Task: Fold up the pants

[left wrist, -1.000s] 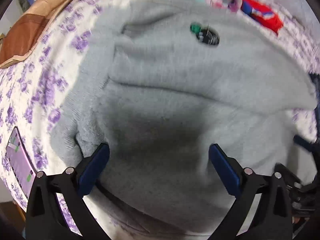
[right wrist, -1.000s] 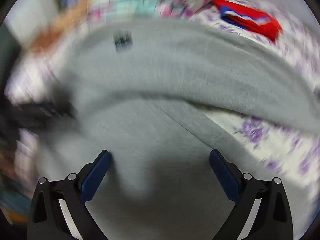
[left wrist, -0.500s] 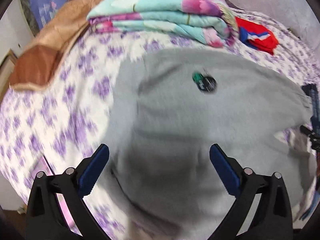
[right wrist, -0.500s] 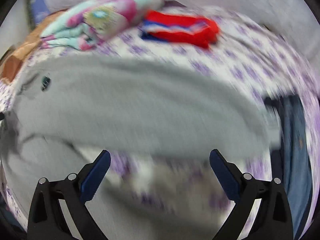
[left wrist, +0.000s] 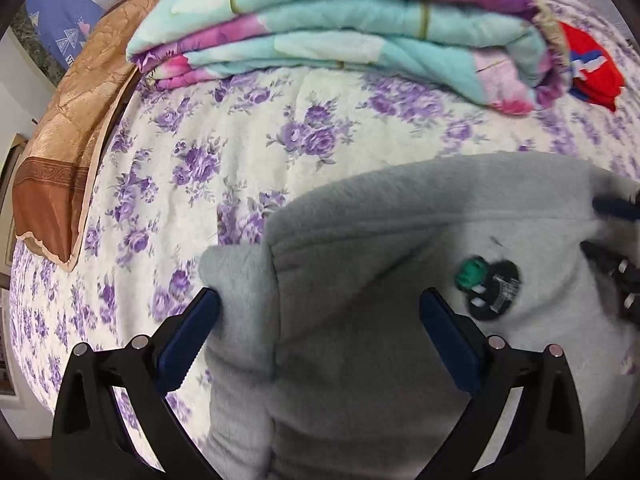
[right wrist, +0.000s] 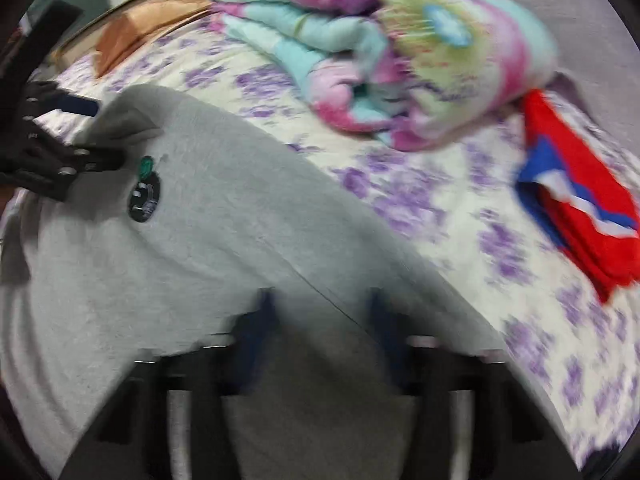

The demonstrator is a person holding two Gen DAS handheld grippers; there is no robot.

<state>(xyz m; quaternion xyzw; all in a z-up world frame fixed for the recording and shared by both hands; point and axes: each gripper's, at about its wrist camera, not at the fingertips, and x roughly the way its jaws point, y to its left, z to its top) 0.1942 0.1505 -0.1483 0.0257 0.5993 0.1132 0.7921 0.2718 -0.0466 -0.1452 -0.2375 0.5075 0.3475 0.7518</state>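
Observation:
Grey fleece pants (left wrist: pixel 380 280) with a black and green patch (left wrist: pixel 488 284) lie on the bed, folded over. My left gripper (left wrist: pixel 320 320) is open, its fingers wide over the pants' folded left edge. In the right wrist view the pants (right wrist: pixel 200 248) fill the lower left, and the left gripper shows at their far corner (right wrist: pixel 60 160). My right gripper (right wrist: pixel 320 320) is blurred, its fingers closer together over a grey fold at the pants' near edge; whether it grips is unclear.
A purple-flowered bedspread (left wrist: pixel 240 140) covers the bed. A folded turquoise and pink quilt (left wrist: pixel 340 28) lies at the back, with a red and blue garment (right wrist: pixel 580 208) to its right. A brown pillow (left wrist: pixel 72 152) lies at the left edge.
Both grippers moved back across the pants toward the far edge, bringing the quilt closer in view. The right fingers, wide apart before, now stand closer together. The left gripper stays open.

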